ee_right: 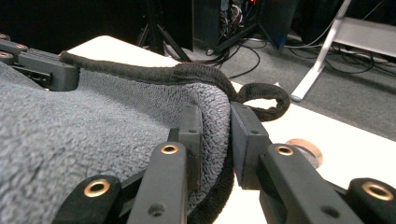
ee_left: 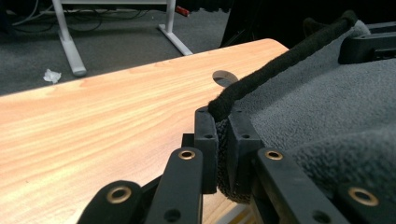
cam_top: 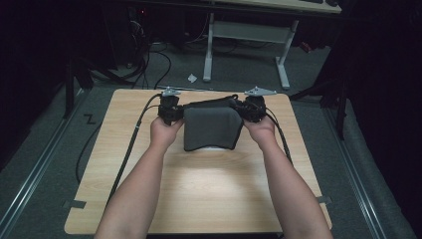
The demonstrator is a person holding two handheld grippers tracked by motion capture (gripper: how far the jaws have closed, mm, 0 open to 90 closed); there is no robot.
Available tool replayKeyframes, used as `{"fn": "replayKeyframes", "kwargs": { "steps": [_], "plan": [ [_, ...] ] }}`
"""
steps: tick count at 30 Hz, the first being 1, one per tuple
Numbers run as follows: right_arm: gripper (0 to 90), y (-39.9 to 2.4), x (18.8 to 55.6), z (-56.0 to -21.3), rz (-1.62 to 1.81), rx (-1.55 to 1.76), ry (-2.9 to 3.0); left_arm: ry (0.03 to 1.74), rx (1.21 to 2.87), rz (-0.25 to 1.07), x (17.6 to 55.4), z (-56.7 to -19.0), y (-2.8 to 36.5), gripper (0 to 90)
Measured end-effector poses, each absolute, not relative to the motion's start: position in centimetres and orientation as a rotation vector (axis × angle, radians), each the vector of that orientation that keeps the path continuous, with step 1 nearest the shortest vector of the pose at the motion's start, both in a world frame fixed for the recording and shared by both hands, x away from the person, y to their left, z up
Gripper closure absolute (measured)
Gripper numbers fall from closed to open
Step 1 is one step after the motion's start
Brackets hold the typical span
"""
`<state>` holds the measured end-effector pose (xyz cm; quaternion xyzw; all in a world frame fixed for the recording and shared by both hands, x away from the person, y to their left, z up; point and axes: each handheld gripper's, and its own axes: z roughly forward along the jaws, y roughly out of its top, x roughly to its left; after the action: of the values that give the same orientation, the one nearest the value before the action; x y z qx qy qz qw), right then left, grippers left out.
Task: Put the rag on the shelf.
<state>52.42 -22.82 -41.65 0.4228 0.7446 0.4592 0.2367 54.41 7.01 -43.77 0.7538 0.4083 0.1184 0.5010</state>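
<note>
Towel grey, both grippers' fingers clenched on its far corners, folded underside hidden, table beneath.

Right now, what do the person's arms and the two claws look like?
Both forearms are bare, with no sleeves in sight. The left claw and right claw are black plastic, with brass-ringed pivots, a grey three-cornered plate on top, and a black cable trailing from each.

table: light wood | on it: grey towel, lower edge

1 grey towel, 2 grippers
</note>
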Motion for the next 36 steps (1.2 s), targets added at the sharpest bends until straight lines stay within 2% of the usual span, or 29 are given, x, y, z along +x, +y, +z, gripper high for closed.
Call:
{"fn": "replayKeyframes", "kwargs": {
  "steps": [13,17,20,26,29,36],
  "plan": [
    [73.8,-23.1,52.7,-43.6,1.314,1.241,2.060,1.000,1.822,0.221,54.1,-45.7,7.7,83.8],
    [66.2,-23.3,52.7,-43.6,1.308,1.261,2.040,0.991,1.829,0.223,53.9,-45.6,7.9,83.1],
    [57.2,-23.5,52.7,-43.3,1.270,1.263,2.011,0.988,1.829,0.226,53.8,-45.5,8.0,81.3],
    [52.9,-24.2,52.6,-42.6,1.238,1.264,1.962,0.998,1.836,0.229,53.7,-45.5,8.0,77.6],
    [52.3,-24.5,52.6,-42.4,1.229,1.271,1.949,1.026,1.829,0.241,53.7,-45.6,8.2,71.7],
    [54.2,-25.1,52.6,-42.2,1.201,1.267,1.931,1.042,1.828,0.253,53.6,-45.7,8.7,69.1]
  ]
}}
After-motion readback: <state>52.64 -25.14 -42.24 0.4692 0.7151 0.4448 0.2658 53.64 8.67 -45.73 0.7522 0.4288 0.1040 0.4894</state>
